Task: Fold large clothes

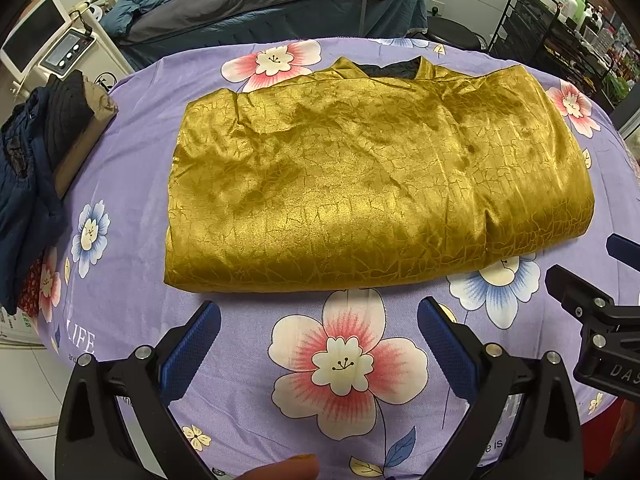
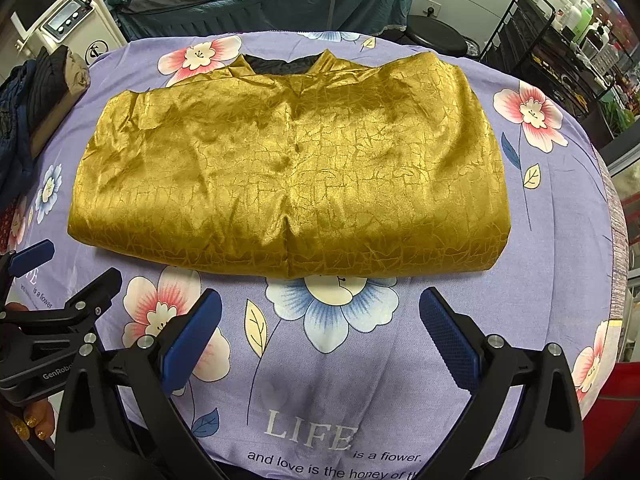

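A shiny gold garment (image 1: 360, 168) lies folded into a wide rectangle on the purple floral sheet (image 1: 132, 240) that covers the table. Its dark-lined collar (image 1: 388, 69) points away from me. In the right wrist view the garment (image 2: 288, 168) fills the middle of the sheet (image 2: 560, 240). My left gripper (image 1: 319, 306) is open just short of the near folded edge, holding nothing. My right gripper (image 2: 320, 295) is also open and empty in front of that edge. Each shows in the other's view: the right gripper (image 1: 592, 260) at the right, the left gripper (image 2: 72, 268) at the left.
A pile of dark blue and black clothes (image 1: 32, 168) sits at the table's left edge. Behind the table are a bed with grey and teal bedding (image 1: 260, 0), a white machine with a screen (image 1: 68, 52), a black stool (image 1: 452, 32) and a black wire rack (image 1: 560, 32).
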The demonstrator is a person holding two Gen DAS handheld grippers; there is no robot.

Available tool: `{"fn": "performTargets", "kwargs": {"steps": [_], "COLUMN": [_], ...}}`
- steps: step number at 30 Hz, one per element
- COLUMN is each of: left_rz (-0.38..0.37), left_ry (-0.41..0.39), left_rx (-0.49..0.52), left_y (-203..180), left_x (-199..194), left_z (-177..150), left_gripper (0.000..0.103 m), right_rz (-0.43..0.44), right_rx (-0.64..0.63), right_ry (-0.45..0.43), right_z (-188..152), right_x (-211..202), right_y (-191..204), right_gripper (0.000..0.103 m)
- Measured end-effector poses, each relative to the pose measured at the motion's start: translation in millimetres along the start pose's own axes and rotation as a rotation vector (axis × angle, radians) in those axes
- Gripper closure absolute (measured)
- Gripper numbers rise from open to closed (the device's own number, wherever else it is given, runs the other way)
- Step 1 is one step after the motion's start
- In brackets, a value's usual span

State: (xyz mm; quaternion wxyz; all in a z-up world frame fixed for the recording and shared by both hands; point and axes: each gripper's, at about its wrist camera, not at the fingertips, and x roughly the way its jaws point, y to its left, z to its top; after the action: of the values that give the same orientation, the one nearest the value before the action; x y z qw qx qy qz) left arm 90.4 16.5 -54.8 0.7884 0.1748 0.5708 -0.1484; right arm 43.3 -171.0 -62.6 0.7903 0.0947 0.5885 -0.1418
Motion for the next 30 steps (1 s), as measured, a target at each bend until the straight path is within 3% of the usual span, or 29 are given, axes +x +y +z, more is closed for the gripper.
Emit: {"fn": "performTargets", "kwargs": {"steps": [14, 19, 30], "left_rz": [-0.011, -0.082, -0.077], "left_ry": [0.000, -0.031, -0.064], "left_rx": [0.002, -0.048, -0.030], "left_y": [-1, 6, 2], "left_x": [1, -3, -9], "left_z": [0, -1, -1], "left_gripper": [0.006, 0.006, 0.006], "right_rz": [0.000, -0.003, -0.004], "right_rx": [0.001, -0.001, -0.010], "right_ry": [0.000, -0.002, -0.009], "right_z": [0, 0, 0], "right_x": [0, 0, -2], "right_y": [1, 1, 0], "right_gripper": [0.005, 0.006, 0.006]}}
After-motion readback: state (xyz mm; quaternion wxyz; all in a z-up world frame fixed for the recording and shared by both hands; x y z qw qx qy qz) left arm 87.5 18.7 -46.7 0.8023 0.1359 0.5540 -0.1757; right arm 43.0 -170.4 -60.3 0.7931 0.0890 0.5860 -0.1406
